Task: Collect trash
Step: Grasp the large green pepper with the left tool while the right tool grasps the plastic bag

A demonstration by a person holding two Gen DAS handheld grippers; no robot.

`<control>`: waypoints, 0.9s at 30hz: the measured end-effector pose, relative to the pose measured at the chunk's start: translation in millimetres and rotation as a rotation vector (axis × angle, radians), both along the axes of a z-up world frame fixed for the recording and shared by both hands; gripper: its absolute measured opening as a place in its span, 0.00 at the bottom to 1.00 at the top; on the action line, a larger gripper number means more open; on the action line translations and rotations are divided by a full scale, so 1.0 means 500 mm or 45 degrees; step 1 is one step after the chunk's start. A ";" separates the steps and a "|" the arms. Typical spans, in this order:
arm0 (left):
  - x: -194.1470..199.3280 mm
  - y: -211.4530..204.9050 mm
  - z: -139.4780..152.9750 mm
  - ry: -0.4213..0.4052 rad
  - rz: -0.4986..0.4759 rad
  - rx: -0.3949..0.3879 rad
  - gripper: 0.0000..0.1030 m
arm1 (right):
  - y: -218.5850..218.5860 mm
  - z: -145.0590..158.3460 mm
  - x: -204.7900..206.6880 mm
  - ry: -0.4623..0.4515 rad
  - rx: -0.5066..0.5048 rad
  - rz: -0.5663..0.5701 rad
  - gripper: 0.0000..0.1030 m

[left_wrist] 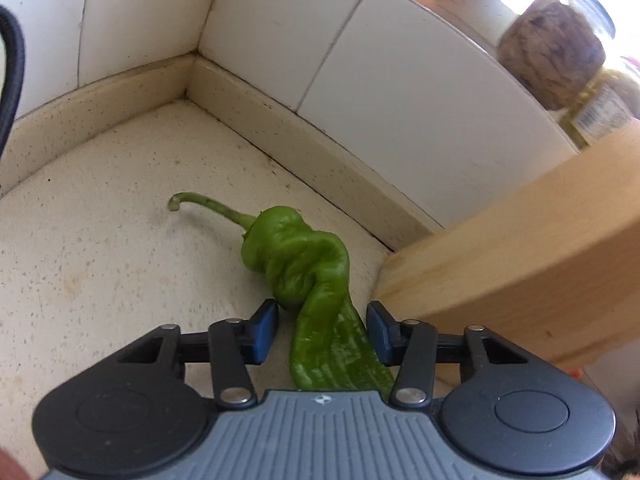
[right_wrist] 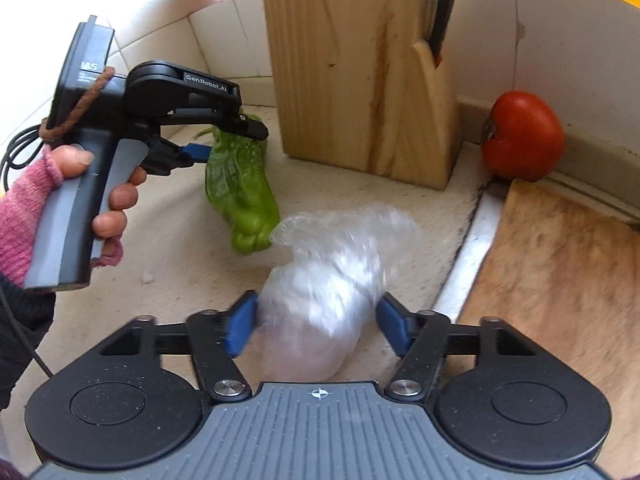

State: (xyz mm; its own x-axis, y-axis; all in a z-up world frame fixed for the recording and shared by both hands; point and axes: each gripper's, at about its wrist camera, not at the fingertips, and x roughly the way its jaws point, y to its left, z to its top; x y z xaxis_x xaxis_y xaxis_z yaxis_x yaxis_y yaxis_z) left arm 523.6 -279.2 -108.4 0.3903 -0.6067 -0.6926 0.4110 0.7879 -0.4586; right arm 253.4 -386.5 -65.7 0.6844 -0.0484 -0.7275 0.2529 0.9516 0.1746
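A long, wrinkled green pepper (left_wrist: 304, 264) lies on the speckled countertop (left_wrist: 100, 260) near the tiled corner. My left gripper (left_wrist: 322, 330) is open, with one blue pad on each side of the pepper's lower body; a small gap shows at the left pad. The right wrist view shows the same left gripper (right_wrist: 226, 140) straddling the pepper (right_wrist: 240, 188), held by a hand in a pink fingerless glove (right_wrist: 24, 208). A crumpled clear plastic bag (right_wrist: 332, 264), blurred, sits between the wide-apart fingers of my right gripper (right_wrist: 316, 328), which is open.
A wooden knife block (right_wrist: 360, 80) stands right behind the pepper, close to the left gripper's right finger (left_wrist: 380, 332). A red tomato (right_wrist: 522, 136) rests against the wall. A wooden cutting board (right_wrist: 560, 280) lies over a metal sink rim (right_wrist: 468, 248). Jars (left_wrist: 552, 48) stand on a ledge.
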 end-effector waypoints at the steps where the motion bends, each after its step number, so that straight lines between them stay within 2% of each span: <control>1: -0.006 0.005 0.005 -0.011 -0.020 0.000 0.38 | 0.002 0.000 -0.001 -0.002 0.021 -0.001 0.59; 6: -0.052 0.029 0.033 -0.047 -0.133 0.033 0.36 | 0.003 0.007 -0.023 -0.002 0.106 -0.012 0.55; 9: -0.070 0.049 0.035 -0.030 -0.185 0.032 0.36 | 0.006 0.016 -0.048 -0.017 0.146 -0.015 0.55; 15: -0.063 0.043 0.018 0.017 -0.186 0.025 0.37 | 0.004 0.013 -0.053 -0.007 0.163 -0.036 0.56; 17: -0.058 0.030 0.009 0.016 -0.197 0.042 0.40 | 0.002 0.010 -0.047 -0.005 0.161 -0.042 0.61; 19: -0.051 0.016 0.000 0.041 -0.204 0.032 0.50 | -0.001 0.003 -0.039 -0.001 0.163 -0.046 0.63; 23: -0.055 -0.003 -0.002 -0.014 -0.212 0.045 0.53 | -0.003 -0.001 -0.034 -0.011 0.156 -0.046 0.66; 24: -0.060 -0.005 -0.003 -0.030 -0.214 0.060 0.52 | -0.004 -0.002 -0.033 -0.011 0.153 -0.050 0.66; 26: -0.071 -0.006 -0.001 -0.069 -0.219 0.111 0.42 | -0.006 -0.002 -0.035 -0.004 0.166 -0.055 0.53; 27: -0.077 -0.004 -0.001 -0.080 -0.230 0.130 0.37 | -0.008 -0.001 -0.038 -0.003 0.189 -0.053 0.53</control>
State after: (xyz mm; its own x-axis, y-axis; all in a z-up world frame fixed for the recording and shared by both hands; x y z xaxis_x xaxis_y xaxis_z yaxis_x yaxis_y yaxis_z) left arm 485.0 -281.5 -108.7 0.3260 -0.5987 -0.7316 0.5747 0.7400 -0.3495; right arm 234.4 -390.3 -66.3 0.6857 0.0313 -0.7272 0.2908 0.9041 0.3131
